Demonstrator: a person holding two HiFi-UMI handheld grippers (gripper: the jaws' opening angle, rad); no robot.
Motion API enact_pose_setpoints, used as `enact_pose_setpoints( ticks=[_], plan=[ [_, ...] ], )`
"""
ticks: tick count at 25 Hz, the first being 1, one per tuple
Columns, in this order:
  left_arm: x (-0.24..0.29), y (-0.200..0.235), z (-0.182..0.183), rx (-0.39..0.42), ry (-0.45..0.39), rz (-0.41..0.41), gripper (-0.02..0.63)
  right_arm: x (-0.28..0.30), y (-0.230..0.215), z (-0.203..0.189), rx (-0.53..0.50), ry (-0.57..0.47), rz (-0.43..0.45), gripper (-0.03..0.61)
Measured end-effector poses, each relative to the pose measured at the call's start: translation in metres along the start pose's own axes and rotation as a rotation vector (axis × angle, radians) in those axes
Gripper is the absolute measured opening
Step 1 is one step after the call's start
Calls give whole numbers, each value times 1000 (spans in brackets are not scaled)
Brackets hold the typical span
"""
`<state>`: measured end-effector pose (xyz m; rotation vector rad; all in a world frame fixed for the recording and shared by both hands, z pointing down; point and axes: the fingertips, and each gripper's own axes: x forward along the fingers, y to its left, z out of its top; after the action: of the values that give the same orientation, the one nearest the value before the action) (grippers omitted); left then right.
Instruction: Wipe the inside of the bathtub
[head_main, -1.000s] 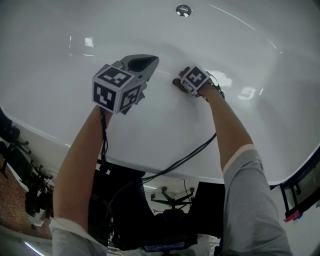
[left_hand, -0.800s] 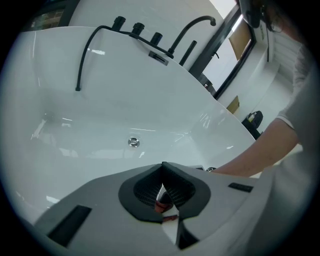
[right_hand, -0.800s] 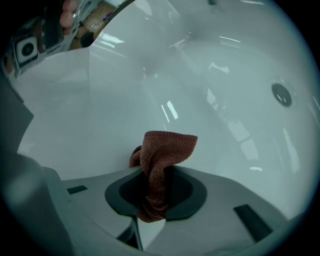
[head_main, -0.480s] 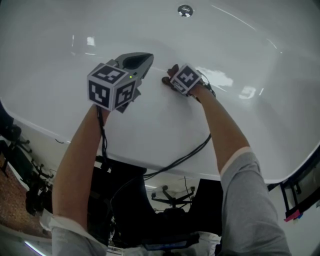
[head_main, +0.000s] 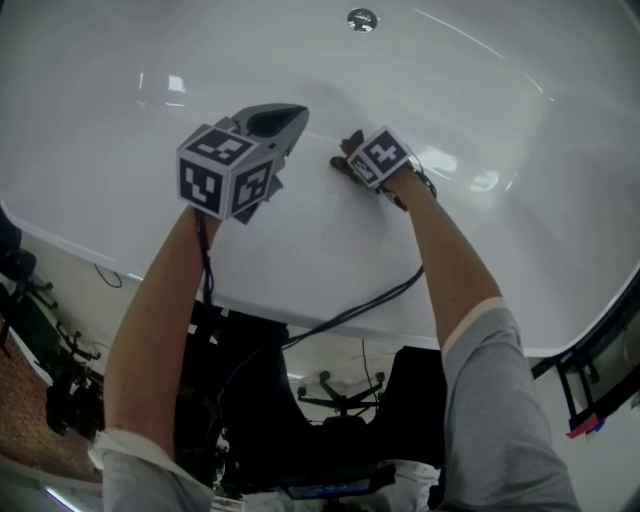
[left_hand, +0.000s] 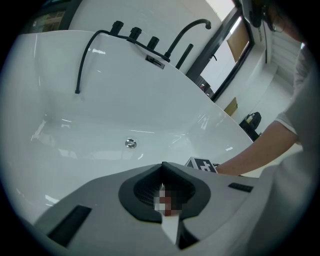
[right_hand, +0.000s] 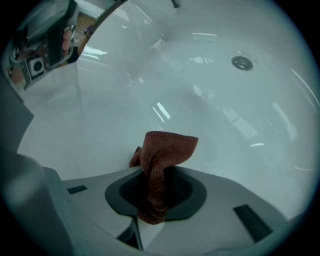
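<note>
The white bathtub (head_main: 150, 60) fills the head view, its drain (head_main: 362, 18) at the far side. My right gripper (head_main: 352, 160) is down inside the tub on the near wall, shut on a reddish-brown cloth (right_hand: 162, 150). The cloth sticks out past the jaws and its free end lies against the tub wall (right_hand: 100, 125). My left gripper (head_main: 283, 118) hovers a little left of the right one, above the tub wall. In the left gripper view its jaws meet with nothing between them, and the left gripper (left_hand: 162, 167) points toward the drain (left_hand: 130, 143).
A black faucet with taps (left_hand: 150, 42) and a black hose (left_hand: 82, 65) stand on the tub's far rim. A second drain view (right_hand: 242, 62) lies ahead of the cloth. Cables (head_main: 350, 310) hang over the near rim. A chair base (head_main: 340, 400) stands on the floor below.
The right gripper with the cloth slid left along the tub wall, then came a little back to the right. The left gripper has barely shifted.
</note>
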<state>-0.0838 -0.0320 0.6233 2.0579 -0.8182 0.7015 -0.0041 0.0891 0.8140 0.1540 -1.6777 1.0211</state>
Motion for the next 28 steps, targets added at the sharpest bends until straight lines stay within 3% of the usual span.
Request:
enact_pose_setpoints(
  ticks=[3, 7, 17, 20, 23, 28],
  plan=[
    [-8, -8, 0, 0, -1, 8, 8, -11, 47, 41, -9, -78, 82, 80],
    [-22, -19, 2, 1, -2, 11, 8, -24, 81, 63, -82, -104, 93, 80],
    [-38, -44, 3, -11, -5, -15, 6, -61, 9, -65, 23, 147, -76, 81],
    [-44, -47, 5, -15, -14, -19, 6, -67, 6, -79, 78, 162, -92, 81],
    [-49, -47, 3, -13, -10, -13, 6, -67, 28, -54, 67, 106, -58, 80],
    [-58, -44, 1, -7, 8, 3, 8, -62, 97, 26, 25, -32, 92, 80]
  ],
)
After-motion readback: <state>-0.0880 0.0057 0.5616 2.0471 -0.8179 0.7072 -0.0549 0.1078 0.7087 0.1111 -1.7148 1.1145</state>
